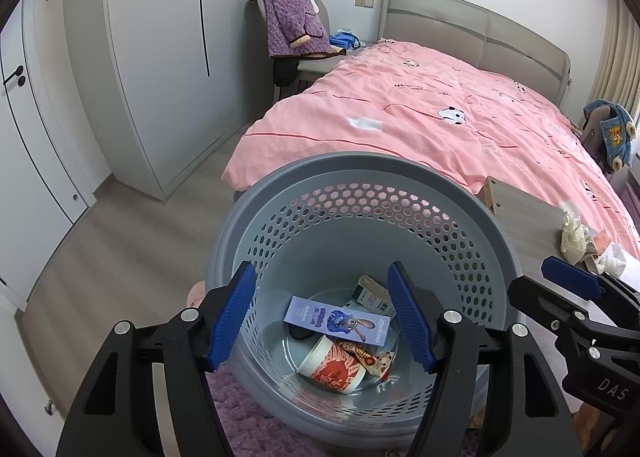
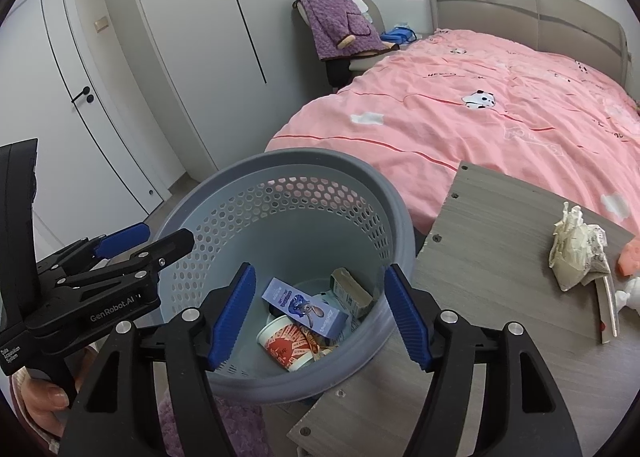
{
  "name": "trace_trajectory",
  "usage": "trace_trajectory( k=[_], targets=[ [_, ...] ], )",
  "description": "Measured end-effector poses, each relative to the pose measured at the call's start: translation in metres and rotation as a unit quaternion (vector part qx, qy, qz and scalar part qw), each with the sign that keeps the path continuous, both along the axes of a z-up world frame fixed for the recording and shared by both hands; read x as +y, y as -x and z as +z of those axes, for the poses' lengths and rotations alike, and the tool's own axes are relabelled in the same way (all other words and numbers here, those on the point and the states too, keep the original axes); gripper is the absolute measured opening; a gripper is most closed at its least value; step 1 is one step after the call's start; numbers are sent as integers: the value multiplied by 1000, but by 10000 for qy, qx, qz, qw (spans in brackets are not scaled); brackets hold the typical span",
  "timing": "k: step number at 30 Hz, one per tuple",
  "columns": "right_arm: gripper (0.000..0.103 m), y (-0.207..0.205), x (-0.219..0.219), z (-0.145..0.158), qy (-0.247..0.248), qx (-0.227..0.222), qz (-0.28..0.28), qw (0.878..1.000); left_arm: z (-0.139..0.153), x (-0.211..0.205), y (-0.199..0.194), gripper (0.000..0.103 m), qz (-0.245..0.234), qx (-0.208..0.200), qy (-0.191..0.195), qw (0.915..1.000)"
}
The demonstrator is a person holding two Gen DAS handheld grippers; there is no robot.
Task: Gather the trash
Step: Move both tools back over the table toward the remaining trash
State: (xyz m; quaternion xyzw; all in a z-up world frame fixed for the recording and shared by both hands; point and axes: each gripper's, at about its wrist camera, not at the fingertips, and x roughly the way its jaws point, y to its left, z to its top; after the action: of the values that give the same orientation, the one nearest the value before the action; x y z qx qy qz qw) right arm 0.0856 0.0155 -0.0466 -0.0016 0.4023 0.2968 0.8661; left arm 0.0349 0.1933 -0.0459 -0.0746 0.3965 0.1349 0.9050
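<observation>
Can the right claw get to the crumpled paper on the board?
Probably yes. The right claw is open and empty, and the paper lies bare on the board with nothing in between.

A grey wood-grain board (image 2: 500,257) sits at the right, its far edge against the foot of the bed (image 2: 480,105). On its right part lie a crumpled cream paper wrapper (image 2: 572,253), a flat strip (image 2: 608,309) just near of it, a pink scrap (image 2: 630,257) and a white scrap (image 2: 632,293) at the frame edge.

The bed carries a pink cover (image 1: 440,113) with panda and cloud prints.

A grey perforated basket (image 2: 208,213) stands left of the board, touching its left edge; what it rests on is hidden. A purple fluffy rug (image 1: 248,413) lies on the pale wood floor (image 1: 132,241) beneath its near side.
</observation>
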Motion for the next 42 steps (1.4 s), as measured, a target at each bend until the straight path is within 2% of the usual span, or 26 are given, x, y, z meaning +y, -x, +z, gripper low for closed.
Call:
trace_trajectory(
  k=[13, 23, 32, 42],
  targets=[
    [68, 19, -21, 10, 5, -117, -237, 9996, 8, -21, 14, 66, -271, -71, 73, 9996],
    [71, 34, -54, 14, -41, -180, -559, 9983, 11, -47, 24, 66, -580, -82, 102, 9982],
    [72, 45, -110, 9, -72, -196, -1054, 9942, 17, -83, 29, 66, -881, -126, -62, 9960],
    [72, 50, -175, -3, -69, -135, -1707, 9852, 19, -131, 15, 66, -1279, -98, -125, 9917]
  ],
)
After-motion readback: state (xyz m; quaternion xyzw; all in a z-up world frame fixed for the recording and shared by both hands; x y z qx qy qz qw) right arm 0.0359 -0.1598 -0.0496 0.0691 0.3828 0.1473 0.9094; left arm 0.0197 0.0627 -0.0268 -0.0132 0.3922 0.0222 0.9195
